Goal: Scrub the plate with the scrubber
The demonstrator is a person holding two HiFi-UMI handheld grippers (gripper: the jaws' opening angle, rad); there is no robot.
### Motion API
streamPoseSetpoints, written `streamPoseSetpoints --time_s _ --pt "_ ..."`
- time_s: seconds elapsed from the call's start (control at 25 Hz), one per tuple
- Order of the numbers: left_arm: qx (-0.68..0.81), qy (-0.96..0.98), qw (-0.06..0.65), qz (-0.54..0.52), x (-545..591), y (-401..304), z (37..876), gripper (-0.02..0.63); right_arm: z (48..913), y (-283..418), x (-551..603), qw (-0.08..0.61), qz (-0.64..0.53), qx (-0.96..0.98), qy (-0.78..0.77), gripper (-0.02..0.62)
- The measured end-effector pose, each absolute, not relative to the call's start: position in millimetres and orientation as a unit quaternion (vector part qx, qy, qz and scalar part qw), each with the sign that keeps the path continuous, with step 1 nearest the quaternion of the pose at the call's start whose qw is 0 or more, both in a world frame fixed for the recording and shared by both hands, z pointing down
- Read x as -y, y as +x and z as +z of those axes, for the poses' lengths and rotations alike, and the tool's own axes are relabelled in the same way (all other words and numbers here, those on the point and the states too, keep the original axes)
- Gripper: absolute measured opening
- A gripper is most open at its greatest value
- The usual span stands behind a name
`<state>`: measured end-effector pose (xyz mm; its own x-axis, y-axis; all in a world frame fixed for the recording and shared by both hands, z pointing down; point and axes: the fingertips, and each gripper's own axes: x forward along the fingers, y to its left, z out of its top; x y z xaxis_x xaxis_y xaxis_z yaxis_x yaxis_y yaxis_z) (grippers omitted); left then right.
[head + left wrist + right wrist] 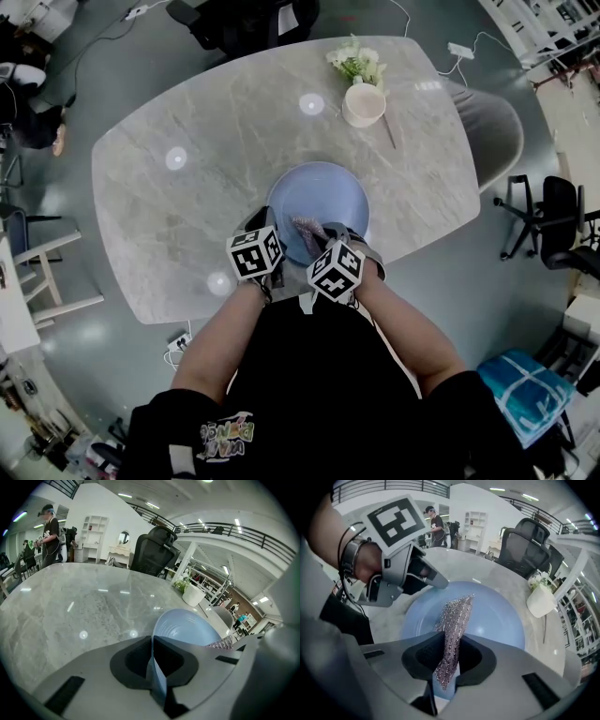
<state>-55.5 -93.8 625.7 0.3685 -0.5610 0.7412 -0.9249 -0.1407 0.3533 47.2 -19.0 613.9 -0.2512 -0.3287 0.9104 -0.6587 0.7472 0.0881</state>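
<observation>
Left hand-held gripper (pixel 153 667) clenches the plate (pixel 187 627) rim (right hand-held gripper (pixel 447 667) pinches the scrubber (pixel 457 616) over it).

A blue plate (pixel 323 192) lies on the marble table (pixel 187 206). The left gripper (pixel 269 244) and right gripper (pixel 325 249) meet at its near rim, a scrubber (pixel 306 228) between them.

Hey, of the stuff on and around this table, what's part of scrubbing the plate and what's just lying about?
For the job:
- blue plate, its rim clamped in the left tool
- silvery scrubber, gripped by the right tool over the plate

Just lying about:
- white flower pot at the far side of the table
- thin stick beside the pot
- black office chair off to the right
</observation>
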Motion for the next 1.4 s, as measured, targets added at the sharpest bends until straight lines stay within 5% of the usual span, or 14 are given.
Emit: streamPoseSetpoints --time_s 0.84,1.2,1.4 --pt "0.505 0.73 0.398 0.23 94 -55 626 0.026 615 131 63 0.637 0.016 0.698 0.328 0.075" --pt "0.499 0.733 0.399 0.233 94 -53 626 0.026 614 148 99 0.622 0.019 0.686 0.377 0.077" --pt "0.489 0.742 0.389 0.243 95 -52 626 0.029 603 149 116 0.553 0.066 0.71 0.431 0.077"
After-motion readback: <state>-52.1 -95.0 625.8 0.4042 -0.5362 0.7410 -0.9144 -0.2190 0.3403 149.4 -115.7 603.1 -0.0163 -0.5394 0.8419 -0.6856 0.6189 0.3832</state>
